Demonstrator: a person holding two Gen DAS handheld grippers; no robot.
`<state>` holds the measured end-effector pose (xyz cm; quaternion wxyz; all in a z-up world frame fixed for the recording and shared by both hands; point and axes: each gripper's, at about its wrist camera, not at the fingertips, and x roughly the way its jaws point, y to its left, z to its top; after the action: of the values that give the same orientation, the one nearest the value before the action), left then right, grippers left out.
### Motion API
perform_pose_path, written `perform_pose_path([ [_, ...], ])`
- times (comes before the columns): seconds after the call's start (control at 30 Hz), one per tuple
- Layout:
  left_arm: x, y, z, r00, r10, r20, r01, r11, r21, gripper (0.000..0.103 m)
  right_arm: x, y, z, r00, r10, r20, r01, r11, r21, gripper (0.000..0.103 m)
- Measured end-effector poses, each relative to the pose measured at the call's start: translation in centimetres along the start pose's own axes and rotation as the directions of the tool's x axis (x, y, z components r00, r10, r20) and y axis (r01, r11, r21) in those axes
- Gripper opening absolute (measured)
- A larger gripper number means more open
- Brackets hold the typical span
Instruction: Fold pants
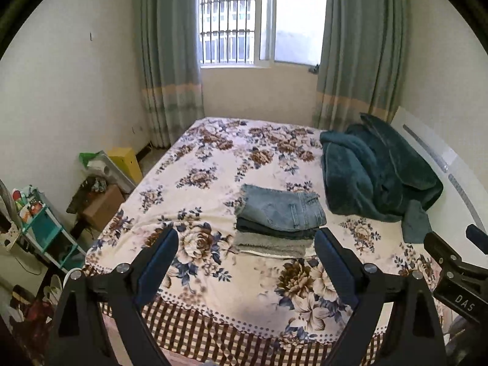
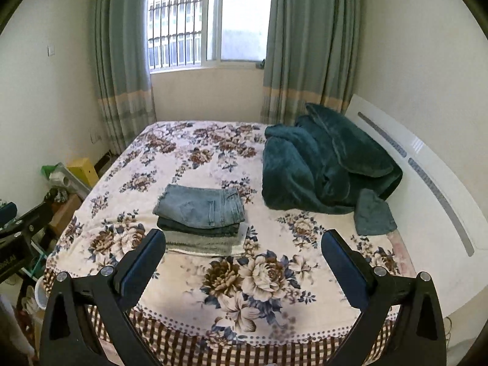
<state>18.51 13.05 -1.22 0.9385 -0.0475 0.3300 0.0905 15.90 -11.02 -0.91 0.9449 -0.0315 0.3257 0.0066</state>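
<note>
Folded light blue jeans (image 1: 280, 207) lie on top of a stack of folded clothes on the flowered bed (image 1: 213, 164); the jeans also show in the right wrist view (image 2: 199, 209). Under them lie a darker pair (image 1: 274, 232) and a grey folded piece (image 1: 271, 245). My left gripper (image 1: 246, 244) is open and empty, held above the bed's near edge, short of the stack. My right gripper (image 2: 244, 245) is open and empty, near the front edge, with the stack ahead on the left. The right gripper's body (image 1: 457, 271) shows at the left wrist view's right edge.
A dark teal blanket (image 2: 323, 164) is heaped at the right by the white headboard (image 2: 427, 164), with a small teal cloth (image 2: 373, 213) beside it. Boxes, a teal shelf (image 1: 45, 231) and clutter stand on the floor left of the bed. Curtains and a window are behind.
</note>
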Motion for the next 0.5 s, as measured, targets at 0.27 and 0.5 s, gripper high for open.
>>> perform_pose_path([
  [0.27,-3.1,1.0,-0.1,0.998,-0.001,0.059,0.000,1.000,0.019,0.091,-5.1,0.9,0.2,0.999,0.020,0.039,-0.020,1.000,0.017,0.103],
  [0.5,-4.8,1.0,-1.1,0.998,-0.038,0.047,0.037,0.999,0.036,0.103,-6.7,1.2,-0.4,0.999,0.026,0.043,-0.026,1.000,0.010,0.103],
])
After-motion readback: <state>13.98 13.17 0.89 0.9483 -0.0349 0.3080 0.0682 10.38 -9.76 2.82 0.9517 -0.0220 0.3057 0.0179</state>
